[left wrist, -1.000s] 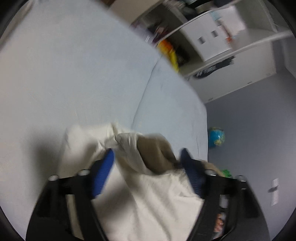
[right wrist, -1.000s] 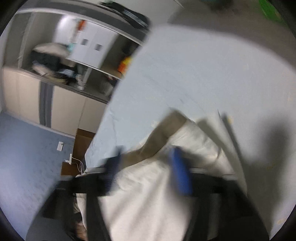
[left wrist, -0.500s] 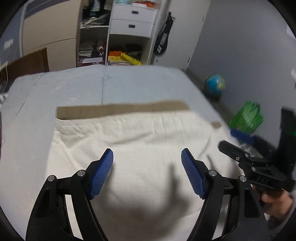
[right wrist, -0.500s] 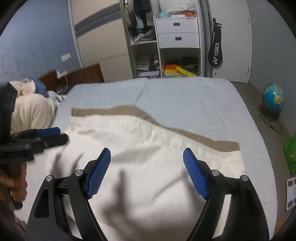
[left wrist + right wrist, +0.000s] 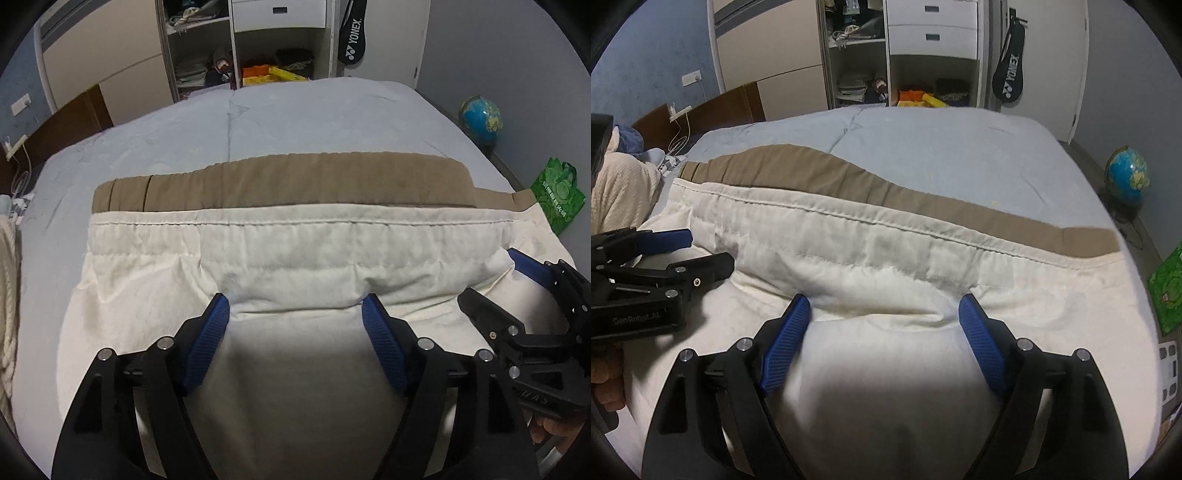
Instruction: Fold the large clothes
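The cream cloth (image 5: pixel 295 258) now lies folded flat across the bed (image 5: pixel 314 110), dropped from both hands, left tongs (image 5: pixel 295 314) released and right tongs (image 5: pixel 884 312) widening, empty.

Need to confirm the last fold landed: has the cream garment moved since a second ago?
Yes. The cream garment, bunched between the left gripper's jaws a second ago, now lies spread flat across the blue bed, its tan band facing the wardrobe.
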`<action>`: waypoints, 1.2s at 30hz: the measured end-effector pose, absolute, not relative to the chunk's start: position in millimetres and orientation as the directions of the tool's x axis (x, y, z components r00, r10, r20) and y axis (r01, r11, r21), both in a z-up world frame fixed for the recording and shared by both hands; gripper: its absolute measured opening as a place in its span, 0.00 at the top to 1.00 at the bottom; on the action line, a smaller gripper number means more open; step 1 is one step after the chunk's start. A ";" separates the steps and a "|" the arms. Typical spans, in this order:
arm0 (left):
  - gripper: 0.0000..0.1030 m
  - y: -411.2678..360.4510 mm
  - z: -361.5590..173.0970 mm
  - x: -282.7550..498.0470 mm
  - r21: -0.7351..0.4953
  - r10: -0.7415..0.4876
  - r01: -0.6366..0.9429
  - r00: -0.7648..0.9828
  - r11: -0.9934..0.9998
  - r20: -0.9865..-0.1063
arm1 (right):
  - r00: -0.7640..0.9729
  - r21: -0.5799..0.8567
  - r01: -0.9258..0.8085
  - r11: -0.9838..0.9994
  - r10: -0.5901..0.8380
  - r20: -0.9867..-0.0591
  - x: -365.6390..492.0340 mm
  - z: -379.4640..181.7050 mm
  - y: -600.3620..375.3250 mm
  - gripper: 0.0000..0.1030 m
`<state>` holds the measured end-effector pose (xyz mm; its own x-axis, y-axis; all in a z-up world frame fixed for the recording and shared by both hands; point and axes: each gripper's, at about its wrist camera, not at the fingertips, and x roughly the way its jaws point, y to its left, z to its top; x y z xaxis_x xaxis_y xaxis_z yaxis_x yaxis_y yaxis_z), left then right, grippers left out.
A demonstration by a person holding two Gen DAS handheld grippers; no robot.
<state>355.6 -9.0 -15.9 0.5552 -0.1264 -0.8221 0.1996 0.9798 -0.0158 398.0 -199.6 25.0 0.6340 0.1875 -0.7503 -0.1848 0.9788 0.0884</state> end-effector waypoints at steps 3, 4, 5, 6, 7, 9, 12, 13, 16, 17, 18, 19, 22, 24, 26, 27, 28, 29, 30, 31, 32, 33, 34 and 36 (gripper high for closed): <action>0.28 -7.9 -30.8 358.8 -0.019 -0.129 0.200 0.552 0.980 -0.824 | 0.629 0.071 -0.186 0.980 0.174 -0.758 402.0 17.5 -197.0 0.21; 0.28 -7.6 -32.3 363.7 -0.020 -0.128 0.197 0.552 0.980 -0.824 | 0.625 0.069 -0.184 0.981 0.171 -0.762 404.9 14.0 -196.9 0.21; 0.28 -7.5 -36.5 365.3 -0.023 -0.129 0.193 0.554 0.981 -0.822 | 0.625 0.067 -0.182 0.981 0.168 -0.762 405.0 11.2 -194.0 0.21; 0.28 -8.4 -38.6 365.8 -0.022 -0.127 0.191 0.556 0.981 -0.822 | 0.626 0.065 -0.181 0.981 0.165 -0.762 405.7 9.6 -192.5 0.20; 0.28 -9.4 -40.4 366.0 -0.022 -0.126 0.189 0.557 0.982 -0.821 | 0.625 0.062 -0.177 0.982 0.161 -0.764 407.0 7.0 -192.6 0.20; 0.28 -9.8 -43.9 363.0 -0.022 -0.125 0.187 0.560 0.982 -0.819 | 0.625 0.059 -0.172 0.983 0.155 -0.765 408.1 3.5 -191.1 0.20; 0.28 -11.3 -49.1 363.6 -0.019 -0.123 0.187 0.561 0.982 -0.819 | 0.618 0.061 -0.167 0.984 0.153 -0.772 409.7 -1.2 -190.7 0.20; 0.28 -11.9 -49.7 360.9 -0.019 -0.123 0.187 0.561 0.982 -0.819 | 0.615 0.062 -0.166 0.984 0.152 -0.774 409.4 -2.6 -190.6 0.20; 0.28 -11.3 -52.6 361.5 -0.023 -0.127 0.188 0.564 0.982 -0.816 | 0.608 0.066 -0.165 0.984 0.154 -0.779 410.6 -4.2 -191.6 0.20; 0.28 -12.3 -55.5 361.5 -0.023 -0.127 0.187 0.565 0.982 -0.815 | 0.606 0.067 -0.165 0.984 0.155 -0.780 410.7 -5.1 -191.9 0.20; 0.28 -12.0 -56.6 362.4 -0.023 -0.127 0.187 0.565 0.982 -0.815 | 0.605 0.067 -0.165 0.984 0.154 -0.781 410.8 -5.8 -192.2 0.20; 0.28 -11.9 -57.4 362.3 -0.025 -0.129 0.187 0.565 0.982 -0.815 | 0.605 0.067 -0.165 0.984 0.155 -0.781 410.3 -6.2 -192.4 0.20; 0.28 -10.6 -59.8 363.4 -0.028 -0.131 0.189 0.565 0.982 -0.815 | 0.604 0.068 -0.165 0.984 0.155 -0.782 410.6 -7.5 -192.2 0.20; 0.28 -9.8 -59.5 365.9 -0.029 -0.133 0.189 0.565 0.981 -0.814 | 0.604 0.067 -0.165 0.984 0.155 -0.782 410.6 -7.4 -192.2 0.19; 0.28 -9.5 -60.5 366.2 -0.031 -0.135 0.190 0.565 0.981 -0.814 | 0.603 0.066 -0.166 0.984 0.154 -0.782 410.8 -7.3 -192.3 0.19; 0.28 -9.7 -61.3 365.7 -0.031 -0.135 0.190 0.565 0.981 -0.814 | 0.603 0.067 -0.166 0.984 0.155 -0.783 413.4 -7.7 -192.8 0.19; 0.27 -9.7 -61.6 365.7 -0.031 -0.135 0.190 0.566 0.981 -0.814 | 0.603 0.067 -0.166 0.984 0.155 -0.783 413.3 -7.4 -192.9 0.19; 0.27 -9.7 -62.8 363.5 -0.031 -0.135 0.190 0.566 0.981 -0.813 | 0.603 0.067 -0.166 0.984 0.155 -0.783 413.4 -7.2 -192.9 0.19; 0.27 -9.5 -62.9 363.4 -0.031 -0.135 0.190 0.566 0.981 -0.813 | 0.604 0.066 -0.166 0.984 0.154 -0.782 413.6 -7.6 -193.0 0.19; 0.27 -9.4 -63.4 363.4 -0.031 -0.135 0.190 0.566 0.981 -0.813 | 0.604 0.065 -0.166 0.984 0.154 -0.782 413.9 -7.6 -193.1 0.19; 0.27 -9.8 -63.4 363.9 -0.031 -0.136 0.190 0.566 0.981 -0.813 | 0.603 0.065 -0.166 0.984 0.154 -0.783 414.4 -7.7 -192.8 0.19; 0.27 -9.7 -63.5 363.8 -0.031 -0.136 0.190 0.567 0.981 -0.812 | 0.603 0.065 -0.166 0.984 0.154 -0.783 415.1 -8.3 -192.8 0.19; 0.27 -9.5 -63.8 363.6 -0.032 -0.136 0.190 0.568 0.981 -0.811 | 0.603 0.065 -0.166 0.984 0.154 -0.783 415.1 -8.1 -192.8 0.19; 0.27 -9.2 -64.7 363.3 -0.031 -0.136 0.190 0.571 0.981 -0.810 | 0.605 0.065 -0.167 0.984 0.154 -0.781 414.9 -9.0 -192.5 0.19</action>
